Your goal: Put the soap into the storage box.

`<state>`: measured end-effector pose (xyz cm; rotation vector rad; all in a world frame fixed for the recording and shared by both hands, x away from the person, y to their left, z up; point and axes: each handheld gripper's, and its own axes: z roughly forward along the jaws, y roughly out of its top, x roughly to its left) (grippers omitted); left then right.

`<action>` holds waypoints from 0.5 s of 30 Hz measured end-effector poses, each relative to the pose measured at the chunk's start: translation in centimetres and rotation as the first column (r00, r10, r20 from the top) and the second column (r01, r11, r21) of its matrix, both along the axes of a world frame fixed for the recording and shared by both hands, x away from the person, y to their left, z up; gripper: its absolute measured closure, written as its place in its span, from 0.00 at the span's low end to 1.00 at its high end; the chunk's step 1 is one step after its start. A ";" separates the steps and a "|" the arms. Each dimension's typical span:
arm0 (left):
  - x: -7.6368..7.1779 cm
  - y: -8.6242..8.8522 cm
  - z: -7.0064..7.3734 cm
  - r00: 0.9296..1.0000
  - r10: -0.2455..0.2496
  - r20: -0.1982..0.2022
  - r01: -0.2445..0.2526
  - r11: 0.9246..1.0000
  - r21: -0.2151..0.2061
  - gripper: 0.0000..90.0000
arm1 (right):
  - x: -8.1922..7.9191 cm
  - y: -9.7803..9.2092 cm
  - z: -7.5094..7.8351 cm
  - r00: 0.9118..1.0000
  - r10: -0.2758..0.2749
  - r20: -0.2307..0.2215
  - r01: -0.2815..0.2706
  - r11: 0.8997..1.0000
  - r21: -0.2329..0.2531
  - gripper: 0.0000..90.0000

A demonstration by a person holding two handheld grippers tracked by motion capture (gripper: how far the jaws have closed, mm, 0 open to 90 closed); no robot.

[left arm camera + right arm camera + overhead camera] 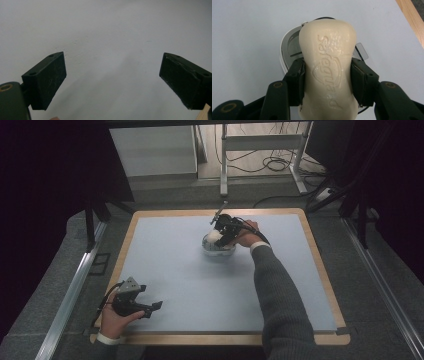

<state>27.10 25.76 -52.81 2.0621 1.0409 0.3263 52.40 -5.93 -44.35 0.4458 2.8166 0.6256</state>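
right gripper (327, 75) – jaws clamped on both long sides of the soap bar (328, 65), held just over the white soap dish (287, 53) mid-table | left gripper (112, 75) – jaws wide apart, idle near front-left of the blue mat (170, 265) | step: seating soap in dish | advice: lower level, centre it, release only once it rests

Brightness: the worktop (165, 270) is lying in even, soft light while the room around it is staying dark.
Shadows: faint ones are falling under the left claw (112, 75).
Focus: the soap bar (328, 67) is showing sharp, with no glare.
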 end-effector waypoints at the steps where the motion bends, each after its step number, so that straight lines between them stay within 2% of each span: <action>1: 0.0 0.0 0.0 1.000 -0.001 -0.001 0.001 1.000 0.001 0.08 | 0.0 0.1 -0.1 1.000 0.004 0.002 -0.004 1.000 -0.006 0.54; 5: 0.1 0.0 -0.1 1.000 -0.001 -0.002 0.001 1.000 0.006 0.08 | 0.0 0.3 -0.5 1.000 0.006 -0.006 -0.007 1.000 -0.022 0.54; 8: 0.1 -0.1 -0.1 1.000 -0.002 -0.003 0.002 1.000 0.005 0.08 | -0.1 0.4 -0.7 1.000 0.009 0.013 -0.008 0.999 -0.041 0.54; 10: 0.1 -0.1 -0.1 1.000 -0.003 -0.003 0.003 1.000 0.005 0.08 | -0.2 0.5 -0.9 1.000 0.010 0.007 -0.010 0.998 -0.055 0.53; 12: 0.1 -0.1 -0.1 1.000 -0.003 -0.003 0.003 1.000 0.005 0.08 | -0.3 0.4 -0.8 1.000 0.005 0.012 -0.005 0.999 -0.040 0.53; 15: 0.0 -0.1 -0.1 1.000 -0.003 -0.003 0.003 1.000 0.005 0.08 | -0.4 0.2 -0.2 1.000 -0.009 0.007 0.009 1.000 0.012 0.53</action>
